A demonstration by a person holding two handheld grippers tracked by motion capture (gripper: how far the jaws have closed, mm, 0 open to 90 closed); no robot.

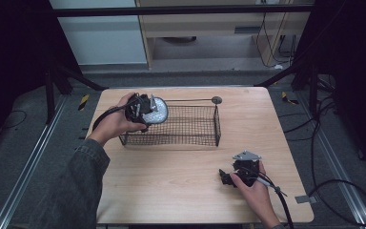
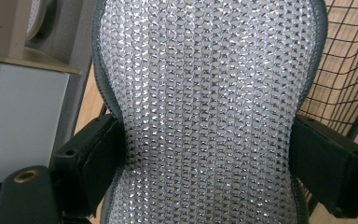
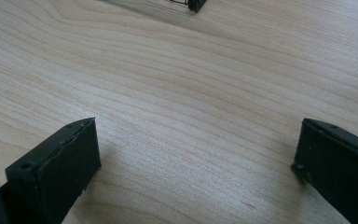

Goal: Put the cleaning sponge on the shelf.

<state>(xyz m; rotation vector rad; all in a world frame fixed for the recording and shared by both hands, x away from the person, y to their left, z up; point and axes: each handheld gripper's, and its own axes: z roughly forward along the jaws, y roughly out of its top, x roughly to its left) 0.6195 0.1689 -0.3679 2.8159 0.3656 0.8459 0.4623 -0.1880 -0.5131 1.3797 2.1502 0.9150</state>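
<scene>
Our left gripper (image 1: pixel 145 109) was clamped on a silver mesh pad (image 1: pixel 157 110) with a grey bound edge, its 2 black jaws pressing the pad's narrow waist from either side, as the left gripper view made plain (image 2: pixel 209 140). We held the pad up on edge at the left end of a black wire basket (image 1: pixel 190 125), over its near-left corner; whether the pad touched the wire we could not tell. In the left gripper view the basket's grid showed just behind the pad on the right (image 2: pixel 345 74). The basket stood on the far half of a pale wooden table (image 1: pixel 171 186), with a long handle ending in a round disc (image 1: pixel 216 99) along its far rim. Our right gripper (image 1: pixel 228 177) rested well apart from the basket, on the table's near right side, its 2 jaws spread wide with nothing but bare wood between them (image 3: pixel 196 158). A denim sleeve (image 1: pixel 76 186) covered our left forearm.
</scene>
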